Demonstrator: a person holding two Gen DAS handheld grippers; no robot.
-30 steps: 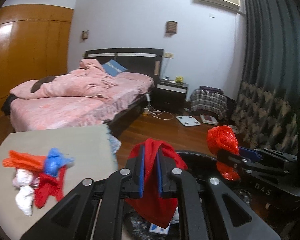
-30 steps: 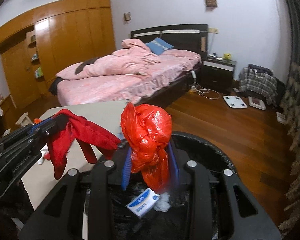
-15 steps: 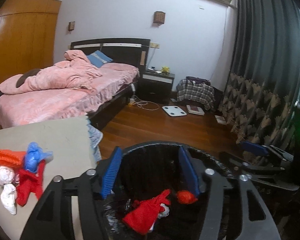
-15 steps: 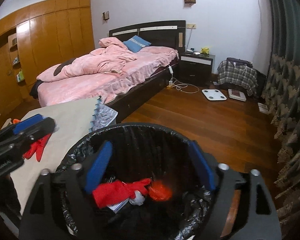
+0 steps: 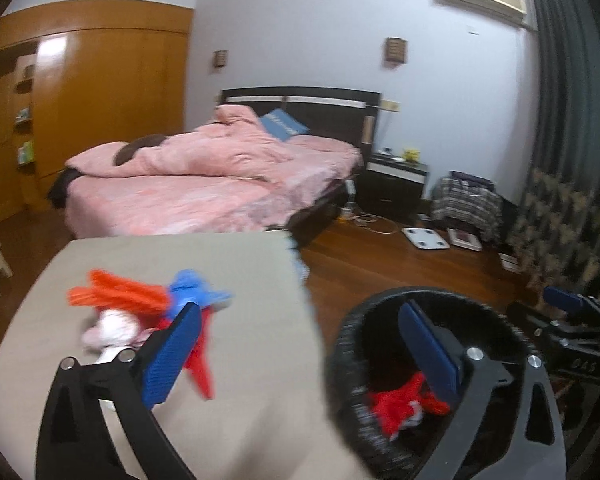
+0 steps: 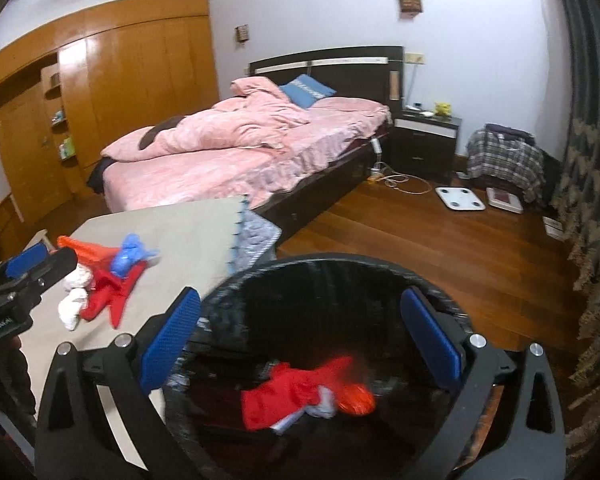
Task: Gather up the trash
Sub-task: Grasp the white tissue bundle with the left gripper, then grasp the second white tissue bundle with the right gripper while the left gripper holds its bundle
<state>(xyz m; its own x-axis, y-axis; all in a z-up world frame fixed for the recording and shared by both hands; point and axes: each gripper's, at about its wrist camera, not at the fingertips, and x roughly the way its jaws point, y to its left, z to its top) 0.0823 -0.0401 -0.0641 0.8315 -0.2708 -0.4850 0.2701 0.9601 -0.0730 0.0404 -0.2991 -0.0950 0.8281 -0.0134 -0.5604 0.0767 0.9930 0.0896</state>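
Observation:
A black-lined trash bin (image 6: 340, 258) stands beside a beige table (image 5: 240, 264). Inside it lie a red cloth (image 6: 288, 392) and a crumpled red bag (image 6: 356, 400). My right gripper (image 6: 300, 296) hangs over the bin, jaws opening, with nothing between them. My left gripper (image 5: 300, 310) straddles the table edge and the bin's rim (image 5: 352, 344), jaws opening and also bare. A trash pile sits on the table just beyond its left finger: orange plastic (image 5: 116, 292), a blue bag (image 5: 192, 288), white wads (image 5: 112, 328) and a red scrap (image 5: 200, 364).
A pink bed (image 6: 236, 152) lies behind the table, with a dark nightstand (image 6: 424, 144) to its right. A white scale (image 6: 460, 198) and a cable lie on the wood floor. Curtains (image 6: 592, 160) line the right side, a wooden wardrobe (image 6: 112, 100) the left.
Both grippers opened and let go of the red cloth and the red bag, which now lie in the bin. The left gripper has swung left toward the table's trash pile.

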